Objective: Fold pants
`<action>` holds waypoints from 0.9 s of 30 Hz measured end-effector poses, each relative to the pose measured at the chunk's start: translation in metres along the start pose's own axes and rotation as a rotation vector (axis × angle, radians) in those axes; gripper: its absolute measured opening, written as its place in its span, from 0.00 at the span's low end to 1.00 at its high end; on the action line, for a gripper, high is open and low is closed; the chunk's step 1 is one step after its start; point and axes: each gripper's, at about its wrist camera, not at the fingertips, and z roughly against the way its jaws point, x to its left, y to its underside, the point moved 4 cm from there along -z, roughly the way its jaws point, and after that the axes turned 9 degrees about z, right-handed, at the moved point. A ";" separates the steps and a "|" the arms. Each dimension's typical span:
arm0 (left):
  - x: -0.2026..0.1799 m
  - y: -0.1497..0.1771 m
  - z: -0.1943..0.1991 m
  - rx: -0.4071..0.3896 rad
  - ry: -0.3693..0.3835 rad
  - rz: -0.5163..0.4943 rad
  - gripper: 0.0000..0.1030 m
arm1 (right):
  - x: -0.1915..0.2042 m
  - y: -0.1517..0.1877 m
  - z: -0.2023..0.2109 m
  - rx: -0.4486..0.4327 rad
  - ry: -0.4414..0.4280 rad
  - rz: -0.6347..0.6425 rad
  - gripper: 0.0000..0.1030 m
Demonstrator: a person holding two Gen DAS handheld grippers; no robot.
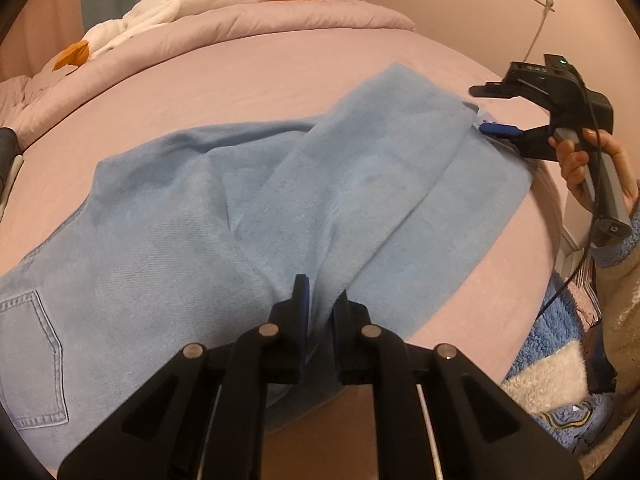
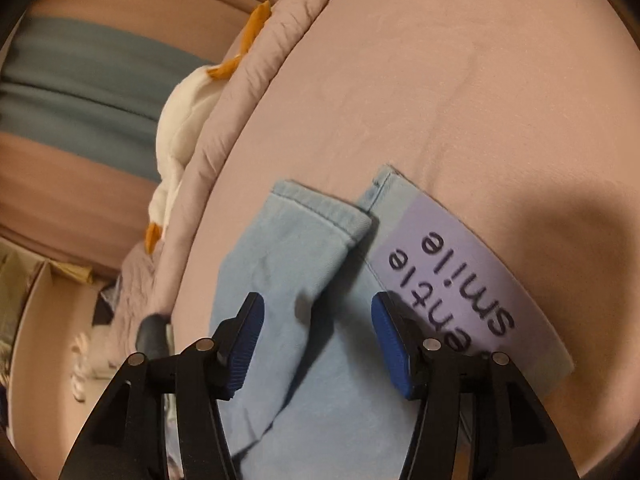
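Left wrist view: light-blue pants lay spread across the pink bed, filling the frame's centre and lower left, back pocket at lower left. Left gripper sat at bottom centre, fingers nearly together, pinching a raised ridge of the pants fabric between the blue pads. Right gripper was at the upper right, at the pants' far edge by the leg ends, jaws spread; its lower blue finger touched or sat just above the cloth, can't tell which. A bare hand gripped its handle, tilted, cable trailing down.

Right wrist view: right gripper wide apart over the two leg hems, holding nothing. A lilac label on the right leg read "smile", upside down; the second line was partly hidden, ending "entle". Stuffed white goose lay at the bedding edge, left of centre.
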 end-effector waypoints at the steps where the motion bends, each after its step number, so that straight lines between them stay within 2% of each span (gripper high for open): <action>1: 0.000 0.000 -0.001 0.002 -0.001 0.000 0.10 | 0.000 -0.001 -0.002 0.003 0.012 0.002 0.55; 4: -0.002 0.000 -0.004 0.000 -0.011 -0.006 0.08 | 0.009 -0.006 -0.016 0.017 0.005 0.020 0.55; 6: -0.004 0.000 -0.002 -0.008 -0.016 -0.018 0.08 | 0.015 -0.011 -0.021 0.006 -0.009 0.040 0.31; 7: -0.006 0.001 0.002 -0.015 -0.011 -0.025 0.06 | 0.017 -0.012 -0.023 0.009 -0.011 0.051 0.09; 8: -0.007 0.001 0.005 -0.023 -0.006 -0.029 0.06 | 0.021 -0.014 -0.024 0.007 0.001 0.066 0.06; 10: -0.009 0.001 0.016 -0.043 0.023 -0.037 0.06 | 0.028 -0.016 -0.015 -0.020 -0.007 0.106 0.06; 13: -0.011 0.002 0.031 -0.061 0.097 -0.039 0.06 | 0.046 -0.020 0.020 -0.095 -0.051 0.148 0.06; 15: -0.012 0.005 0.033 -0.056 0.114 -0.054 0.07 | 0.051 -0.016 0.050 -0.133 -0.082 0.152 0.06; 17: -0.015 0.009 0.029 -0.036 0.109 -0.075 0.07 | 0.047 -0.004 0.069 -0.138 -0.057 0.172 0.06; 19: -0.018 0.014 0.020 -0.010 0.100 -0.092 0.07 | 0.025 0.012 0.075 -0.106 -0.009 0.142 0.06; 21: -0.019 0.017 0.013 0.006 0.087 -0.099 0.07 | -0.012 0.033 0.067 -0.046 0.060 0.069 0.06; 23: -0.017 0.019 0.012 0.010 0.091 -0.098 0.08 | -0.038 0.050 0.058 -0.009 0.095 0.003 0.06; 27: -0.011 0.013 0.011 0.014 0.112 -0.058 0.10 | -0.046 0.053 0.056 -0.039 0.071 -0.005 0.06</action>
